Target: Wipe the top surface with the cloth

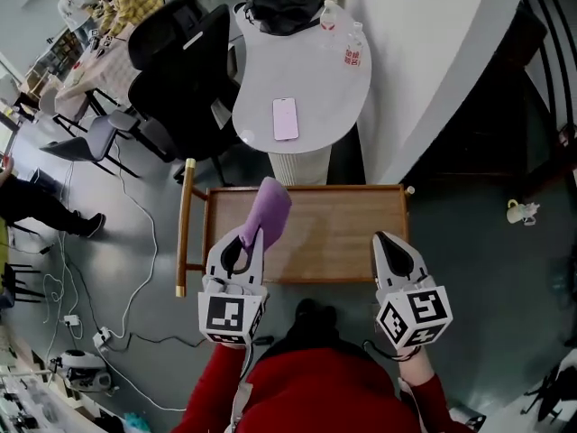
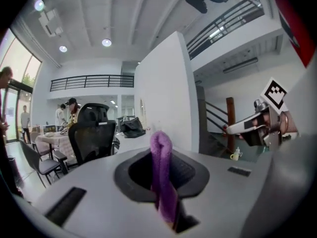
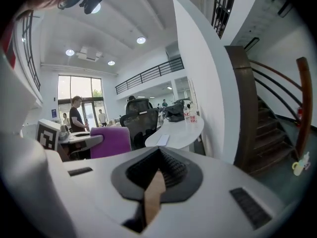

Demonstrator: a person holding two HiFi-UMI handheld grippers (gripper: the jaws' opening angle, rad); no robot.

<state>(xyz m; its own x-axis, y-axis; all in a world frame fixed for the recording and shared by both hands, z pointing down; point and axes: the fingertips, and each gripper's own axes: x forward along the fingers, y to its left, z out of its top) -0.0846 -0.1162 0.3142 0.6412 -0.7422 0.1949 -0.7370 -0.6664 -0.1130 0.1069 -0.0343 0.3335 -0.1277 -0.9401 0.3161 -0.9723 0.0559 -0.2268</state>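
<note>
Purple cloth pinched in left gripper above wooden table, right gripper closed, empty

Wooden trolley top: rectangular, raised rim, brass-coloured rail along its left end; stands on the grey floor.
White rounded table, ribbed pedestal, just beyond the trolley. On it: pink phone lying flat near the front edge; two bottles upright by the wall; black bag at the far end.
Floor, left: trailing cables, power strip, black office chairs. Floor, right: small pale vessel, type unclear.
</note>
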